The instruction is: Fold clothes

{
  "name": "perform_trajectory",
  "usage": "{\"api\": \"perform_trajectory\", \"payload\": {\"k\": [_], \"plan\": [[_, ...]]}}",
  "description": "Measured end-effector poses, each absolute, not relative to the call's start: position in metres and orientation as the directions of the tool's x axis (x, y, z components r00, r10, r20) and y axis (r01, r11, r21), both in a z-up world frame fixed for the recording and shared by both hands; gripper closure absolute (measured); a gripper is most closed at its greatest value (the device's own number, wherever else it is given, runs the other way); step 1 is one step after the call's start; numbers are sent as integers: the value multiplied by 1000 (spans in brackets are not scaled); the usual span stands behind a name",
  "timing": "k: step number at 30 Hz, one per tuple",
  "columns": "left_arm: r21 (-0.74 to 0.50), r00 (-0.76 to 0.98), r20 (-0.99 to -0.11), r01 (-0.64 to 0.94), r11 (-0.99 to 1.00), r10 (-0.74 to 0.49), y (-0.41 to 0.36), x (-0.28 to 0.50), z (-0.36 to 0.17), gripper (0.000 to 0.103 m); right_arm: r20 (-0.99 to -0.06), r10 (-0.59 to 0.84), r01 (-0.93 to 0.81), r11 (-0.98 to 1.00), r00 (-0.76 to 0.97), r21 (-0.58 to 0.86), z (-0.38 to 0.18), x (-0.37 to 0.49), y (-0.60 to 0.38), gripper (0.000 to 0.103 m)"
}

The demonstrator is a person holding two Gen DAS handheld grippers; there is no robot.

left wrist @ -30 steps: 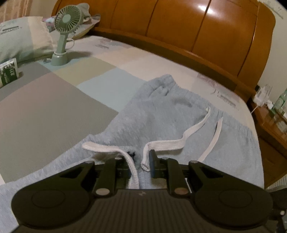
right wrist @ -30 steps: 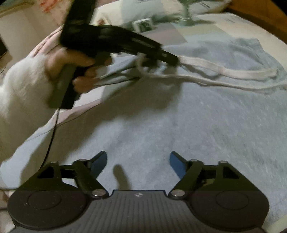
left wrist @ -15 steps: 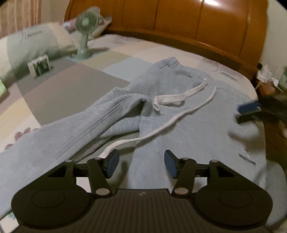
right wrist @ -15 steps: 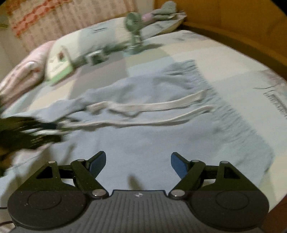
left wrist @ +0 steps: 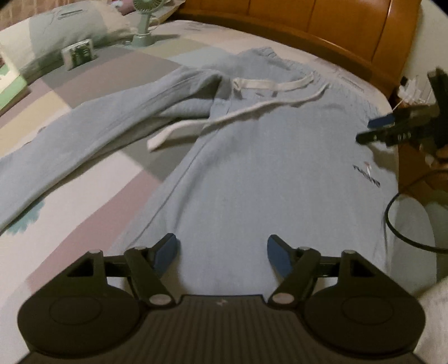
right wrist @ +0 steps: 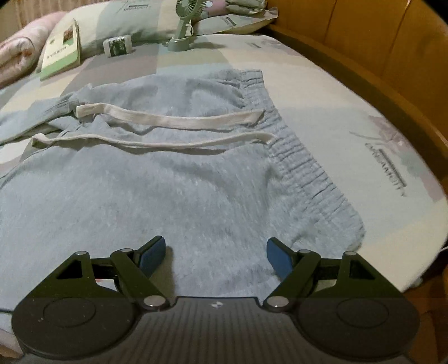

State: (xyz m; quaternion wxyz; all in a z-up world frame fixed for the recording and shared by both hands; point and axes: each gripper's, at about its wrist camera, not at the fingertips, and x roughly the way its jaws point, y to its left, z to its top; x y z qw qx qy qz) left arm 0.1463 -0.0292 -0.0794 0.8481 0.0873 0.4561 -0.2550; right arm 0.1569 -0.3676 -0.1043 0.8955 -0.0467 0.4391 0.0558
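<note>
Both hand-held grippers, left (left wrist: 221, 252) and right (right wrist: 215, 253), stand spread and pinch nothing, each hovering just above the grey-blue sweatpants (left wrist: 266, 173) spread flat on the bed (left wrist: 84, 224). The loose white drawstring (right wrist: 168, 120) trails across the waist and crotch, so a fold could trap or drag it. One leg (left wrist: 84, 112) splays leftward, well apart from the left gripper, and may bunch unevenly.

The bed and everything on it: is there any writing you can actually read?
None reads clearly.
Dark logo on the sweatpants: blurred.
Print on the bedsheet: capitals, not legible.
Print on the pillow: too blurred.
Green booklet: too small.
Small packet: too small.
</note>
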Motion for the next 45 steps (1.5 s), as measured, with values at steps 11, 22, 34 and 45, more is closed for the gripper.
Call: {"api": "perform_trajectory", "payload": {"k": [11,22,34,45], "plan": [[-61,467,-858,319,946,-213,31,84,-84,23,-804,243,-342,938,543,53,-123,133,-307,8],[21,551,-835,19,1000,7,113,25,-73,23,-754,320,-383,918,574,98,-96,113,-279,7],[63,496,-852,-221,973,168,181,-49,-77,20,-793,318,-469,882,519,47,-126,103,-217,0],[103,604,-778,-150,983,173,172,-5,-78,20,-811,261,-417,909,524,23,-125,106,-208,0]]}}
